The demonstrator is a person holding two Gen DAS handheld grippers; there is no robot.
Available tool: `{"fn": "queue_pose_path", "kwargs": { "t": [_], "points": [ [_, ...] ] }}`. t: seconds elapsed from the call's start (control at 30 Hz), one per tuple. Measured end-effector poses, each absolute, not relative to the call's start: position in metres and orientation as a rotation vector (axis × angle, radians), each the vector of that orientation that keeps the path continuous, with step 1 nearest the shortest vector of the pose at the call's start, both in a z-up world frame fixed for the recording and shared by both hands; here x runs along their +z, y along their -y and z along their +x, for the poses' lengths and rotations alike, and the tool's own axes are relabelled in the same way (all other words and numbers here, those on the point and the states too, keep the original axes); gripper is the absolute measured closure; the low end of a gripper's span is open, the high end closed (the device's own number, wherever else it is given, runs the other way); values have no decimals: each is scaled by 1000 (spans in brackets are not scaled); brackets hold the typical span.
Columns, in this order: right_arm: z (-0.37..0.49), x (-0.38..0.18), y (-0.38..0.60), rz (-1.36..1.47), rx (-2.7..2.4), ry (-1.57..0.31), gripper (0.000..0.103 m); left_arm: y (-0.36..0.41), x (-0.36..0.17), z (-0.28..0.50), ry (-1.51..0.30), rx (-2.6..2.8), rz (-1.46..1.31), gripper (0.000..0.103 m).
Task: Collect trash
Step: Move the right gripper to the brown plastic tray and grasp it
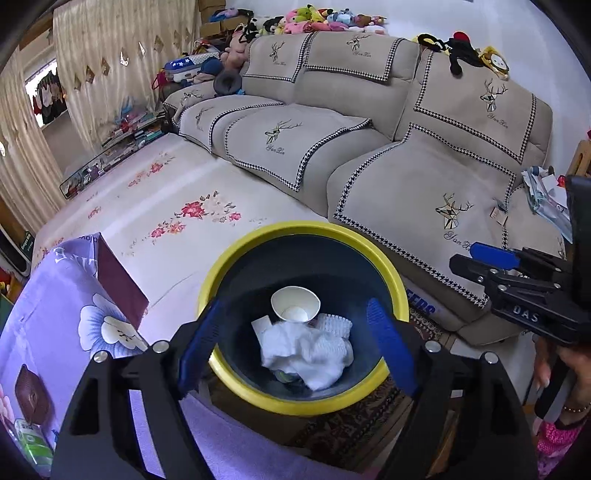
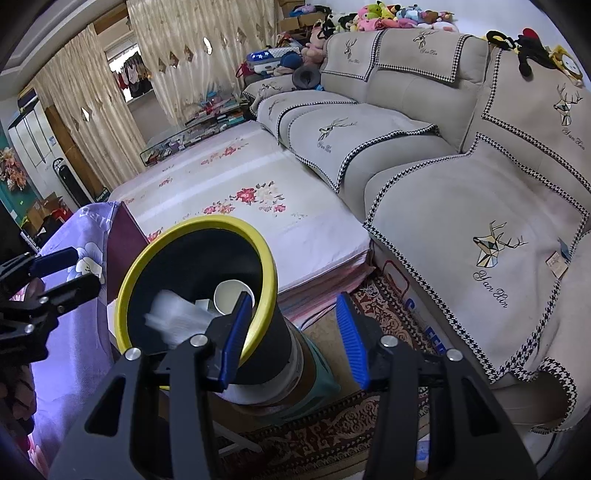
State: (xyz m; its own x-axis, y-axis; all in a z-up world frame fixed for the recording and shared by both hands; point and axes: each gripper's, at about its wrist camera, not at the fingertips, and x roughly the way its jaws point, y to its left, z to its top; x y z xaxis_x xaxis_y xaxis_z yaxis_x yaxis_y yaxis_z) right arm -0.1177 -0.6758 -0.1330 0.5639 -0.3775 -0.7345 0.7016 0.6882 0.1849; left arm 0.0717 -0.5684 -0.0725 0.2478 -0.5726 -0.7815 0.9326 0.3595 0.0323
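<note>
Left wrist view is mostly filled by the big beige sofa (image 1: 369, 110), the one with deer-print covers and houndstooth trim, and a pile of plush toys (image 1: 317, 20) along the top of its back. In front of it there's a low flat surface under a white floral cloth (image 1: 177, 206), and nearer the camera a table with a purple flowered cloth (image 1: 48, 295). A patterned red-brown rug (image 2: 369, 424) covers the floor below.

Next size down: the trash bin (image 1: 236, 258), dark inside with a yellow rim, standing between the purple-cloth table and the sofa. The trash is already sitting in it: a crumpled white tissue (image 1: 310, 350) on top, a white paper cup (image 1: 295, 304) lying on its side behind that, plus some smaller white scraps I can't really identify.

The left gripper (image 1: 299, 343) hangs right over the bin mouth, blue pads spread wide with nothing between them; the tissue looks blurred below it. The right gripper (image 2: 295, 341) is just beside the bin, jaws about half apart and empty. Its left pad overlaps the yellow rim in its own view, but I can't tell if it's actually touching.
</note>
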Motion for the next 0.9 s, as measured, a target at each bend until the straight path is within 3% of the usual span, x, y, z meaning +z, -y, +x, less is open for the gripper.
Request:
{"fn": "queue_pose_path", "kwargs": {
  "t": [0.13,0.4,0.6,0.9],
  "points": [
    [-114,-127,668,480,-663,-722,57,538,-58,72,-750,-1116,532,23],
    [-88,-118,638,427,-611,-738,57,418,-5,66,-631,-1076,374,5],
    [-41,-109,586,361,-506,-756,56,290,10,82,-558,-905,228,5],
    [49,-104,463,242,-254,-802,54,114,-20,135,-523,-488,148,5]
  ]
}}
